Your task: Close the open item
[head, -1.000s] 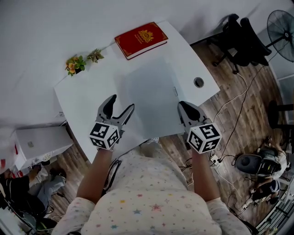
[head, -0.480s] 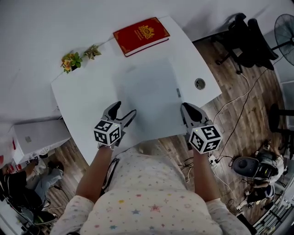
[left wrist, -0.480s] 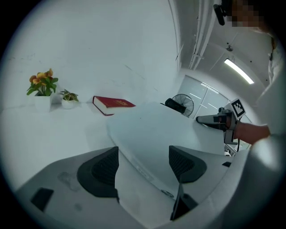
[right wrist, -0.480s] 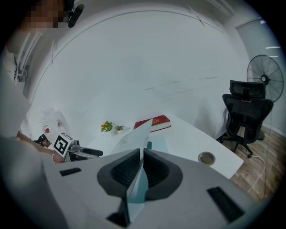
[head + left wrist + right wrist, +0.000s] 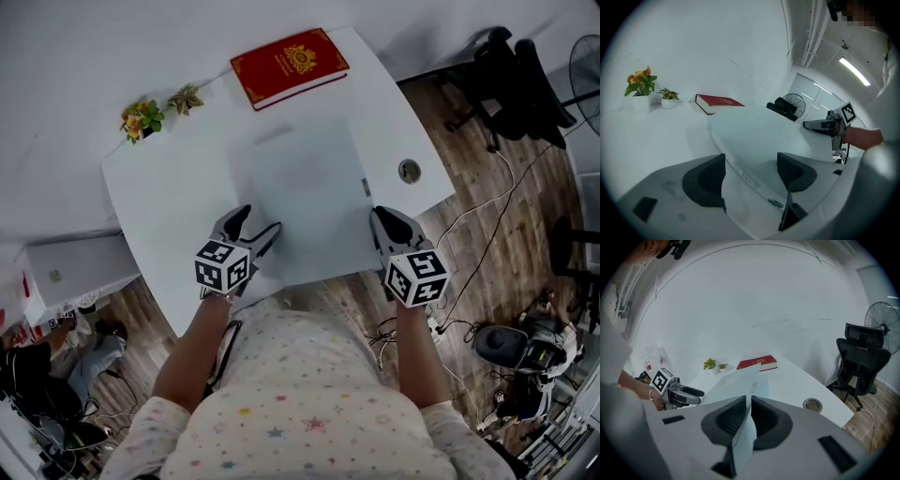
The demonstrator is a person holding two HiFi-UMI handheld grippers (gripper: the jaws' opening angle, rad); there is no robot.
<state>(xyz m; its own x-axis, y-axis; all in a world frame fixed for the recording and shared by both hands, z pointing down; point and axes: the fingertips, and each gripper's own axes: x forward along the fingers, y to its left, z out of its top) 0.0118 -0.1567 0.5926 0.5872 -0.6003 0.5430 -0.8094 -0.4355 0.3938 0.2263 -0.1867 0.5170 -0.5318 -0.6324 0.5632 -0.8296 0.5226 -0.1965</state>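
My right gripper (image 5: 746,404) is clenched tight on the thin edge of the flat grey thing (image 5: 305,197), at its 4 o'clock side. My left gripper (image 5: 751,164) is wide open, and the thing's 8 o'clock corner sits between its jaws. The thing lies on the white table (image 5: 169,197), with a red book (image 5: 289,66) at 12 o'clock.
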